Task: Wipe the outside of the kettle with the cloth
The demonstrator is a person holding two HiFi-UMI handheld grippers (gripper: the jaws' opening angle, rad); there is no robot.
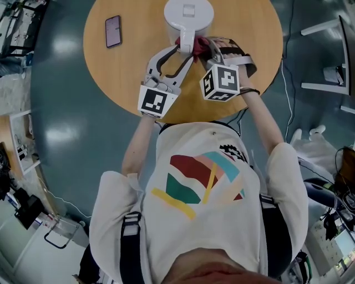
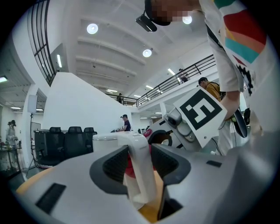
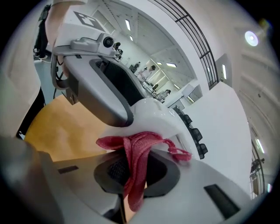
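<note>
Looking down (head view): a person is standing at a round bench (image 1: 249, 33); a white kettle (image 1: 188, 12) is sitting at its far side, and a phone (image 1: 113, 31) is lying well to the kettle's left.
Left hand-held gripper (image 1: 183, 51): reaching in from the near side and taking the kettle's handle (image 1: 187, 37).
Right hand-held gripper (image 1: 204, 49): holding a red cloth (image 1: 199, 45) just right of the handle.
Left gripper view: the jaws are standing wide and clamping the upright handle (image 2: 141, 166), one pad on each side. The cloth (image 2: 130, 165) is showing red behind it, and the right hand-held gripper's marker cube (image 2: 200, 114) is hanging at upper right.
Right gripper view: the jaws are closing on the cloth (image 3: 134, 170), whose bunched end is spilling past the tips and lying against the kettle's white body (image 3: 162, 124). The left hand-held gripper (image 3: 105, 92) is sitting above and to the left, over the bench (image 3: 65, 131).
</note>
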